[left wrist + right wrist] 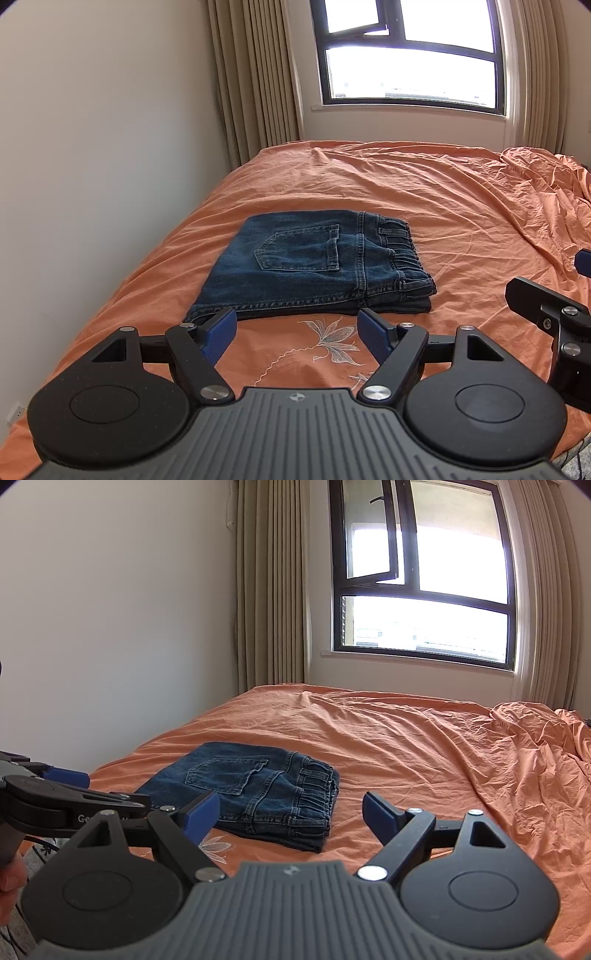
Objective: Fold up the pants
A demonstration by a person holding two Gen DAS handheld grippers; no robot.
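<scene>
Dark blue denim pants (pixel 314 264) lie folded into a compact rectangle on the orange bed sheet (pixel 424 206), back pocket up, elastic waistband to the right. They also show in the right wrist view (pixel 255 790). My left gripper (pixel 297 332) is open and empty, just short of the pants' near edge. My right gripper (pixel 290 814) is open and empty, near the pants' front right corner. The right gripper's body shows at the right edge of the left wrist view (pixel 550 314). The left gripper's body shows at the left edge of the right wrist view (pixel 55 797).
The sheet has a white embroidered flower (pixel 332 339) in front of the pants. A white wall (pixel 110 147) runs along the bed's left side. Beige curtains (pixel 255 74) and a window (pixel 410 55) stand behind the bed. Bunched orange bedding (pixel 535 746) lies at the right.
</scene>
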